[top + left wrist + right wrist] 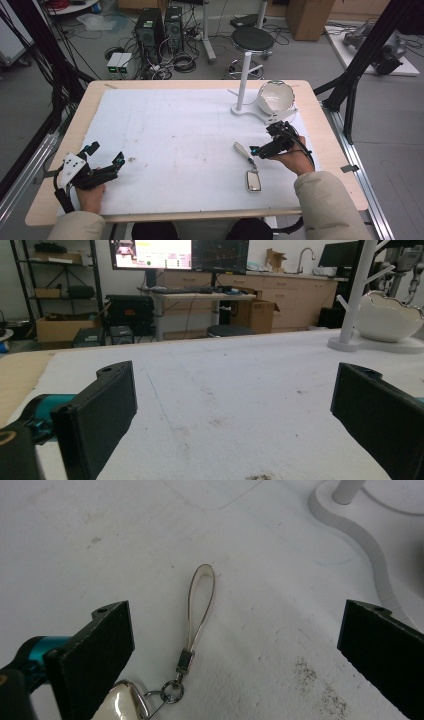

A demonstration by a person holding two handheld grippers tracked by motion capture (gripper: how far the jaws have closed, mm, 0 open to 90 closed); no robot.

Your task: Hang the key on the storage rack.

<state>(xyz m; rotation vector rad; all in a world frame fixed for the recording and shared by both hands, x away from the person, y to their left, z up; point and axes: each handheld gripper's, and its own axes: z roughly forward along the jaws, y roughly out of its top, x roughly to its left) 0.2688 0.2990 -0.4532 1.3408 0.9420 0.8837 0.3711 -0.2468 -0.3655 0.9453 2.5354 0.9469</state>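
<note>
Right gripper (235, 650) jaws wide, empty — keychain (192, 630) strap between them, seemingly untouched; left gripper (235, 415) wide, empty.

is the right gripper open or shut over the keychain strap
Open: the right gripper has its jaws spread wide, with the keychain strap lying flat between them, untouched.

A wooden table (327, 145) is covered with a white mat (175, 135). The left gripper (106, 156) is held at the near left corner of the mat, and its jaws are spread wide apart. The right gripper (256, 150) is held at the right side of the mat. A key ring (248, 167) with a strap and a pale tag is laid flat on the mat, just beside the right gripper's fingertips. A white stand (242, 80) and a white bowl (275, 97) are seen well beyond those fingertips, at the far side.
</note>
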